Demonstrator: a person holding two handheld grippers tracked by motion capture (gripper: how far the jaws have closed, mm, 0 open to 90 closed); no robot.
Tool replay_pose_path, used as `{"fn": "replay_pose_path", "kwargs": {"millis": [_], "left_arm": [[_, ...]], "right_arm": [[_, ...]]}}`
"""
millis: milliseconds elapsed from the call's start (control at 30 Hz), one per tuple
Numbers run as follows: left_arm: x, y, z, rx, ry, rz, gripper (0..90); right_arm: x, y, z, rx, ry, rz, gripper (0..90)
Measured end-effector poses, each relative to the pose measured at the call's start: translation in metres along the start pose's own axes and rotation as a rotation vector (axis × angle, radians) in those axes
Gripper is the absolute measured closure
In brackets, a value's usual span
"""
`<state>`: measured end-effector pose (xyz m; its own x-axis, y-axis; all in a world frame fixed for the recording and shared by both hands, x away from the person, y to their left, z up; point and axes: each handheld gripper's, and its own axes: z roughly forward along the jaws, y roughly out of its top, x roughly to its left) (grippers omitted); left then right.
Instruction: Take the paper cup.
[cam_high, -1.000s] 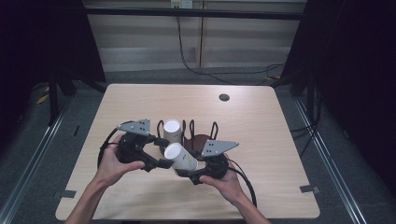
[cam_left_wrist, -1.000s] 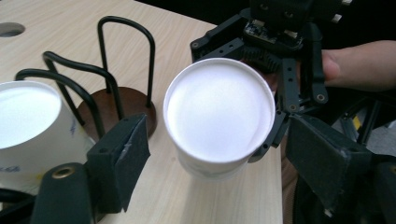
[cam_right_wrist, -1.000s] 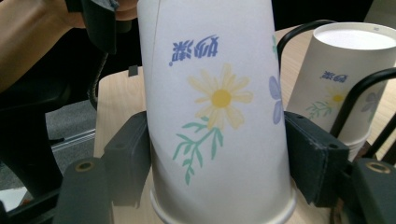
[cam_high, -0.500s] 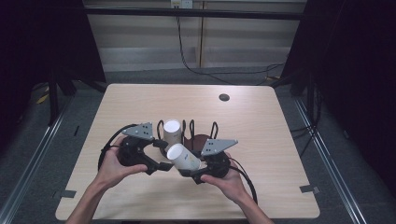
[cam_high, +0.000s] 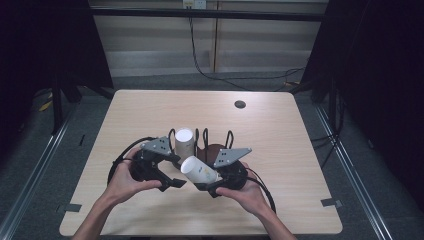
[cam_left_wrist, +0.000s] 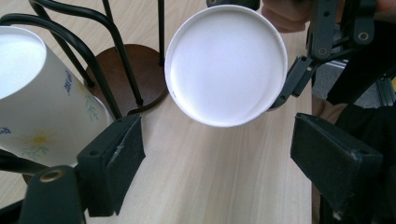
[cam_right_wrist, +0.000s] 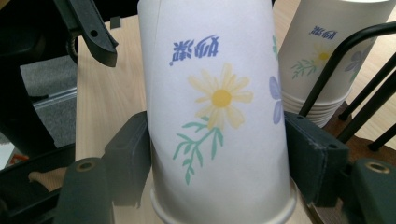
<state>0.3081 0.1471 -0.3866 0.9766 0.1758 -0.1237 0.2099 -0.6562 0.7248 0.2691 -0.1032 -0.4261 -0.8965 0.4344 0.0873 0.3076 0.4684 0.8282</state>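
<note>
The paper cup (cam_high: 198, 170) is white with a printed yellow daisy, green sprig, pale blue flower and blue lettering on its wall (cam_right_wrist: 219, 98), and it is held off the table near the front edge, tilted on its side with its flat white bottom (cam_left_wrist: 227, 65) turned toward the person's left and its rolled rim toward the right. Just behind it a stack of paper cups (cam_high: 183, 141) with the same flower print stands upside down, bottoms up, in a black wire cup rack (cam_high: 218, 142) on a round brown base, the nested rims showing at the stack's foot (cam_right_wrist: 322, 109).
</note>
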Motion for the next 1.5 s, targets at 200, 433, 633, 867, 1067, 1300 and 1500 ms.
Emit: {"fn": "replay_pose_path", "kwargs": {"millis": [200,433,633,867,1067,1300,1500], "left_arm": [[-0.001,-0.001,0.003,0.017,0.006,0.003,18.5],[-0.002,-0.001,0.008,0.044,-0.004,0.021,18.0],[-0.005,-0.001,0.014,0.064,-0.010,0.031,17.2],[-0.006,-0.001,0.016,0.081,-0.006,0.036,18.5],[-0.006,-0.002,0.019,0.082,-0.010,0.028,19.4],[-0.009,-0.002,0.018,0.086,-0.003,0.040,20.6],[-0.006,-0.002,0.016,0.090,-0.001,0.036,20.8]], "right_arm": [[0.000,0.002,-0.003,0.037,-0.005,-0.019,29.8],[0.000,0.004,-0.005,0.094,-0.006,-0.045,29.8],[0.001,0.004,-0.004,0.149,-0.004,-0.070,29.8],[0.002,0.006,-0.005,0.202,-0.003,-0.101,29.8],[0.001,0.004,-0.002,0.235,0.003,-0.108,29.8],[0.004,0.009,-0.001,0.292,0.004,-0.133,29.8],[0.002,0.013,0.000,0.335,0.007,-0.150,29.8]]}}
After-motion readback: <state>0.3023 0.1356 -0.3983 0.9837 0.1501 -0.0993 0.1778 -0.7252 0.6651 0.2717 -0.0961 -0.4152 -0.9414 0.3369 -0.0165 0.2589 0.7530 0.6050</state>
